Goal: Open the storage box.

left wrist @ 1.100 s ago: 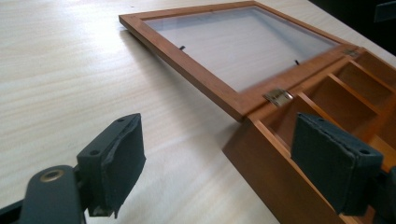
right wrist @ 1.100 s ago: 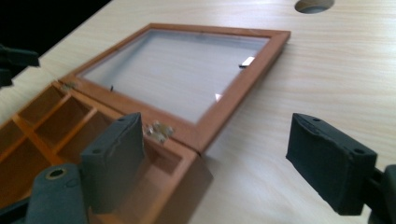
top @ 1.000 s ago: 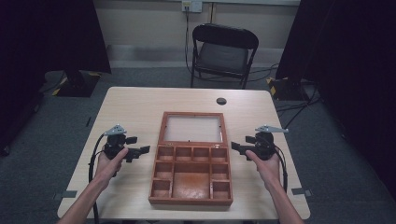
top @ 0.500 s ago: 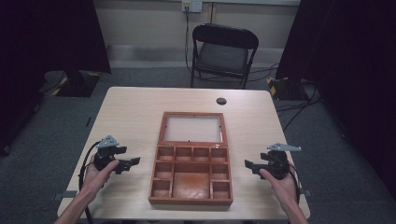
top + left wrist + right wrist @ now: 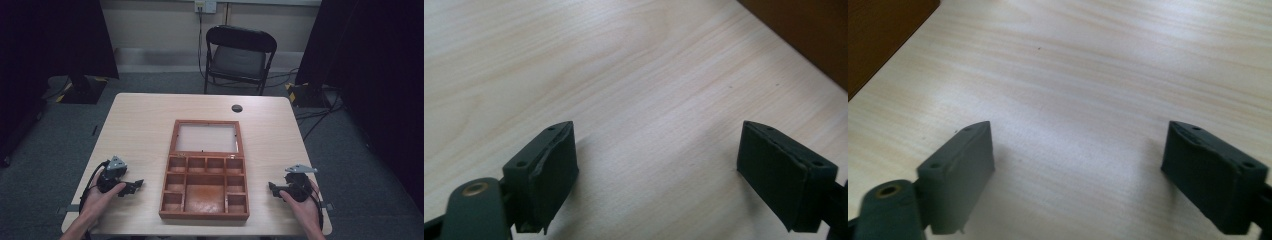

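An open brown wooden box (image 5: 205, 187) with several empty compartments lies in the middle of the light wood table (image 5: 140, 130); its glass-paned lid (image 5: 205, 138) lies flat behind it. My left gripper (image 5: 131, 187) rests low on the table left of the box, jaws wide apart over bare wood (image 5: 659, 160). My right gripper (image 5: 274, 190) sits right of the box, also open with nothing between its jaws (image 5: 1078, 165). A dark edge of the box (image 5: 804, 35) shows at the top right of the left gripper view, and another box edge (image 5: 883, 35) at the top left of the right gripper view.
A small black round disc (image 5: 237, 108) lies near the table's far edge. A black folding chair (image 5: 239, 55) stands behind the table. Dark curtains hang on both sides, and cables run over the grey floor at the right.
Both hands have drawn back toward the table's near edge and lowered, away from the box's sides. Both grippers stay open.
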